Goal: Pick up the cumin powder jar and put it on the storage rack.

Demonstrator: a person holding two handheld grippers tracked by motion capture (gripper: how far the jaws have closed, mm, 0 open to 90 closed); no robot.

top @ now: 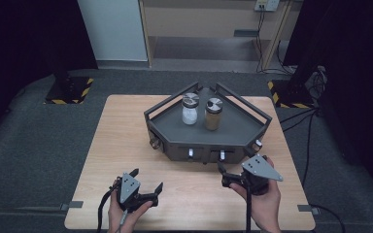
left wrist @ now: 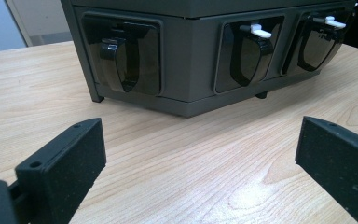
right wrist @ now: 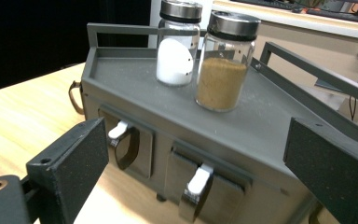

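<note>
A dark grey railed rack (top: 233, 131) stands on the far half of the wooden table (top: 126, 141). On its deck stand two metal-capped glass jars side by side, one of white powder (top: 190, 109) and one of brown powder (top: 213, 114). The rack's front face carries dark loop handles with white tabs (top: 190, 153). My left gripper (top: 147, 179) is open near the table's front edge, its jaws wide apart and facing the rack's front (left wrist: 186, 60). My right gripper (top: 223, 174) is open just before the rack's front right, nothing between its jaws. Its view shows the white jar (right wrist: 176, 46), the brown jar (right wrist: 222, 70) and a tabbed handle (right wrist: 198, 184).
Bare wood lies left of the rack and between the grippers. Grey carpet surrounds the table. Black stands with yellow-black taped bases (top: 70, 90) sit on the floor at both far sides. Cables (top: 306, 141) run along the right. A wooden shelf unit (top: 209, 29) stands behind.
</note>
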